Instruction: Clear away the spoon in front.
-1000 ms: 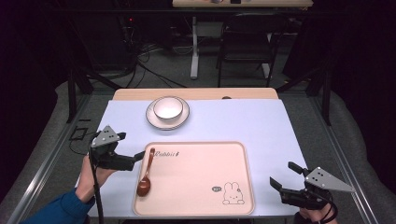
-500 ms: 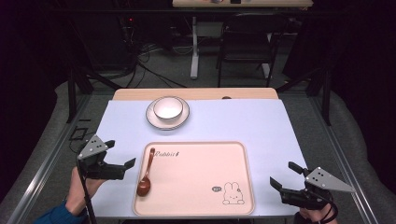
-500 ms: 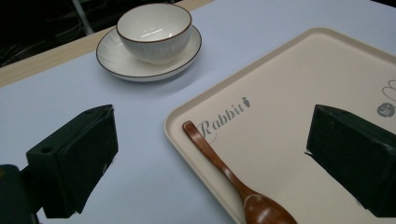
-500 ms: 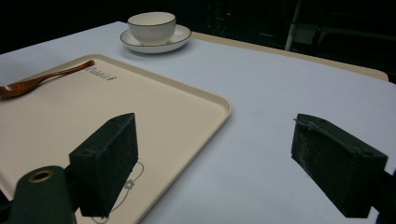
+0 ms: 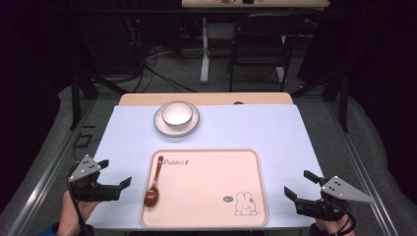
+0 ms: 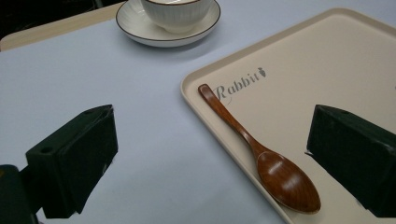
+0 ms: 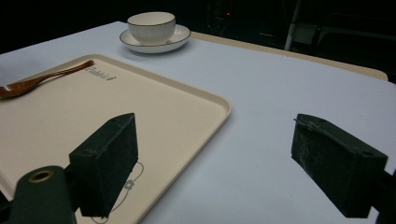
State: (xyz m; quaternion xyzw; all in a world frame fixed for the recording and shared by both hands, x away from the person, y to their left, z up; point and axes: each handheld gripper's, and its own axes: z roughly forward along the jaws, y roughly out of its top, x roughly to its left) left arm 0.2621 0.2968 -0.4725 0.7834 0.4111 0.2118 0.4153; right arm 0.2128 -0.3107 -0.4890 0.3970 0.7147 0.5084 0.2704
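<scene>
Holding both grippers low beside the tray (image 5: 206, 216), we keep left gripper (image 5: 114, 186) and right gripper (image 5: 295, 197) jaws spread, empty, perhaps readying for the spoon (image 5: 153, 183).

The table (image 5: 255, 129) was covered in pale lavender-blue, with a strip of light wood along its far edge. The tray (image 5: 211, 187) was cream-beige, printed with grey "Rabbit" lettering near one corner and a small outlined rabbit (image 5: 243, 203) near the opposite one. The spoon (image 5: 154, 183) was glossy reddish-brown wood. The bowl (image 5: 176, 113) was white with fine vertical ribbing and a thin dark rim; the saucer (image 5: 191, 126) beneath matched, white with a dark edge line. The left tongs (image 5: 119, 184) and right tongs (image 5: 299, 186) were matte black, each topped with a grey plate.
</scene>
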